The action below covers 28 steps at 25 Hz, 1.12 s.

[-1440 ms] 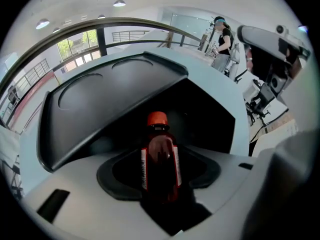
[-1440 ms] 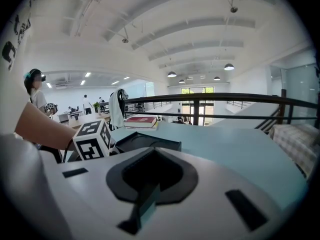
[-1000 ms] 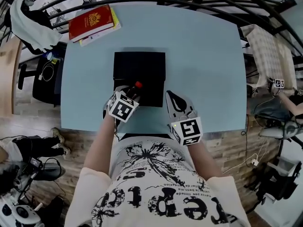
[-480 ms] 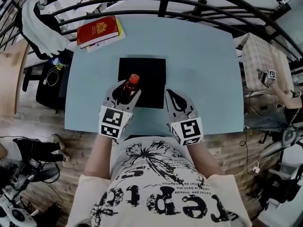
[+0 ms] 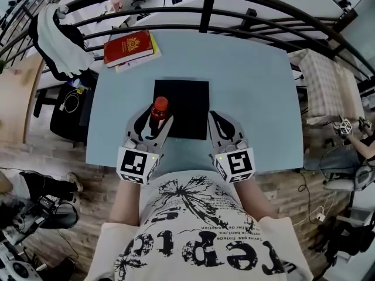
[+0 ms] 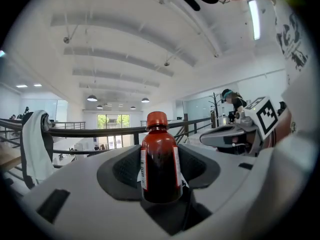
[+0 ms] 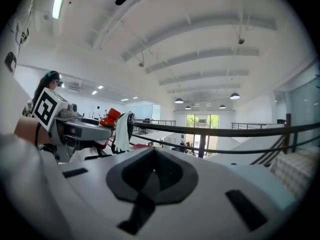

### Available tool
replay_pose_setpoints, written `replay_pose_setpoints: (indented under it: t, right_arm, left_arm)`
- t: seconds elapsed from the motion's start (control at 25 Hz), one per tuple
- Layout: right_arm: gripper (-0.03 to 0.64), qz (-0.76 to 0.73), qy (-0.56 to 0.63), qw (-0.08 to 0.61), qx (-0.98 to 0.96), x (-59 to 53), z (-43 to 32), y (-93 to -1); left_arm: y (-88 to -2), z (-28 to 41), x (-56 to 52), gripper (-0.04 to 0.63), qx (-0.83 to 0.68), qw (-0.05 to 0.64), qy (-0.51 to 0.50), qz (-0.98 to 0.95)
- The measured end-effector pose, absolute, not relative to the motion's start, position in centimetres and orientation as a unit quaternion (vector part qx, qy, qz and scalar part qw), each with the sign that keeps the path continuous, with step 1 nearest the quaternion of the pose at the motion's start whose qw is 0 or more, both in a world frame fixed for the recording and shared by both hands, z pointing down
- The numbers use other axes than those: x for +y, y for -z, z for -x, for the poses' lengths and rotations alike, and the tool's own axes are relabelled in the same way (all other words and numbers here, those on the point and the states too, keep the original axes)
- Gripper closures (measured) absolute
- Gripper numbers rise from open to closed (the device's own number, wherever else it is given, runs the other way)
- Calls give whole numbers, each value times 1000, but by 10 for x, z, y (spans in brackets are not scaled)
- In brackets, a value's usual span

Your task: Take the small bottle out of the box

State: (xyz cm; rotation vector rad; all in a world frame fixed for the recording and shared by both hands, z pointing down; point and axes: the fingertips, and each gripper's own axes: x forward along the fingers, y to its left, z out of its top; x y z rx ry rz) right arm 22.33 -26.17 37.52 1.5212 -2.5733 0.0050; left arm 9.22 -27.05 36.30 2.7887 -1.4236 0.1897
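Leftmost, a red book (image 5: 131, 47) lies on the pale blue desk (image 5: 252, 98), at 11 o'clock from the black box (image 5: 188, 92). The left hand-held gripper (image 5: 154, 120) clamps the small bottle (image 5: 159, 111) between its two jaws. The bottle stands upright, long axis vertical, with its red cap pointing up toward the head camera and showing over the 7 o'clock part of the box. In the left gripper view the left hand-held gripper (image 6: 160, 176) has a pad pressed to each side of the dark bottle (image 6: 160, 154), cap uppermost and a white label down each flank. At 3 o'clock from the bottle, the right hand-held gripper (image 5: 215, 117) sits just beside the box's near right corner. The right gripper view shows the right hand-held gripper (image 7: 150, 179) with jaws together on nothing. Both forearms reach forward from the body at 6 o'clock, roughly parallel.
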Motion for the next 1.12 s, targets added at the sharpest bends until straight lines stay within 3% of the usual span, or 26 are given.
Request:
replay_pose_setpoints:
  t: [1.12]
  right_arm:
    - [609,-510,-5,82,-856,-269,-227,-380]
  left_arm:
    - [-364,-91,-281,360,-456,22,-49,-888]
